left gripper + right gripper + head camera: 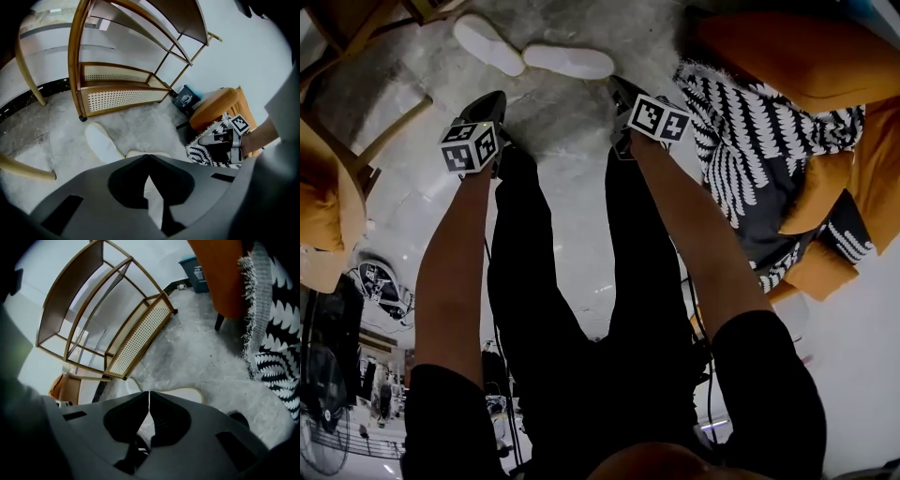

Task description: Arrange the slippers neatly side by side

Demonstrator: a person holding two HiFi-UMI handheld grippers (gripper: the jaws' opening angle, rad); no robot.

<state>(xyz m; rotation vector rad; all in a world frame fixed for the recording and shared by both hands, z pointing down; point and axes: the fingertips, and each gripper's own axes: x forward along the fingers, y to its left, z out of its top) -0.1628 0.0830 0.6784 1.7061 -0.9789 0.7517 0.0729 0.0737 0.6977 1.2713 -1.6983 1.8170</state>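
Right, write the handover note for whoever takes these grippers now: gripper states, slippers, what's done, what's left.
Left gripper: jaws shut, empty, held short of the slippers.
Right gripper: jaws shut, empty, likewise.
Slippers: both white, on the grey floor ahead. The left slipper lies slanted and the right slipper lies nearly crosswise. Their near ends are close together, so they form an angle rather than a pair.
Done: nothing yet; neither slipper is touched.
Left: open the jaws, take one slipper and turn it parallel beside the other.

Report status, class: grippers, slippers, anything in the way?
Left gripper shut, empty. Right gripper shut, empty. Slippers splayed, not side by side, untouched. Throw to their right, apart.
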